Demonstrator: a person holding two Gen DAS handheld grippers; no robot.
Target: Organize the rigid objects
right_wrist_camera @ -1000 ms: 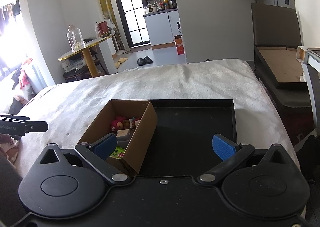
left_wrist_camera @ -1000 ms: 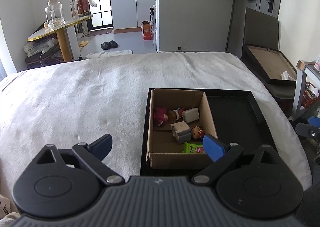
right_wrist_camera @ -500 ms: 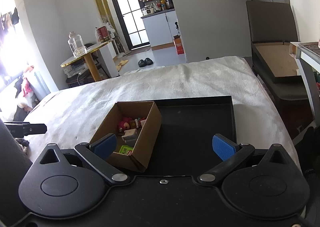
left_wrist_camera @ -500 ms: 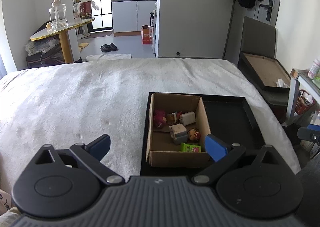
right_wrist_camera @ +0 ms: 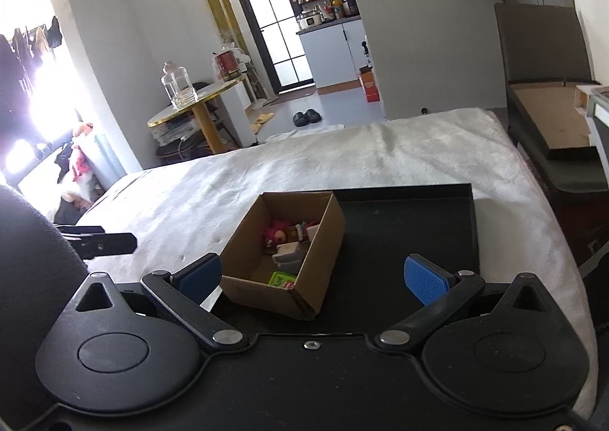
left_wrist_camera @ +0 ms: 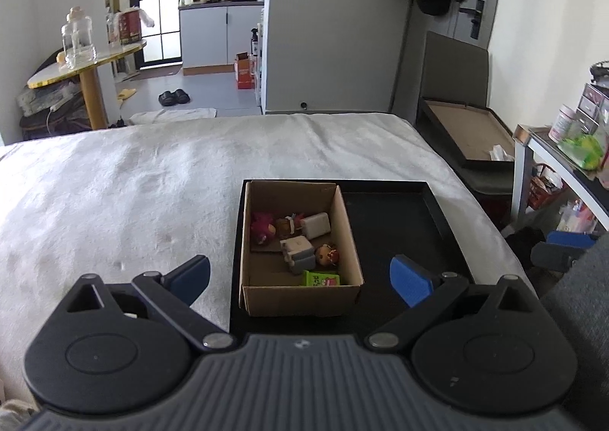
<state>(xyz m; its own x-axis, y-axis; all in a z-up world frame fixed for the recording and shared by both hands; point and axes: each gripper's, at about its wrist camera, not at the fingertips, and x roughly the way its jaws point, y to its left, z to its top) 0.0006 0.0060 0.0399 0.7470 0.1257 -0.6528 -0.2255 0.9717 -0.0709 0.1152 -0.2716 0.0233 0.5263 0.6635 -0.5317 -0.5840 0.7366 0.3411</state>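
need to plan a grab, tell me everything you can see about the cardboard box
The cardboard box is a small brown corrugated carton, open-topped with no lid in view, standing upright. It sits in the left part of a shallow black tray on the white bed cover. Its near bottom corner looks scuffed in the right wrist view. Inside lie small toys, among them a pink figure, a white block and a green packet. Neither gripper touches it.

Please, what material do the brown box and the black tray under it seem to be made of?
The box looks like plain cardboard: matte brown, thin walls, folded edges. The tray is smooth, matte black with a low raised rim; probably plastic or coated board, but the look leaves that open.
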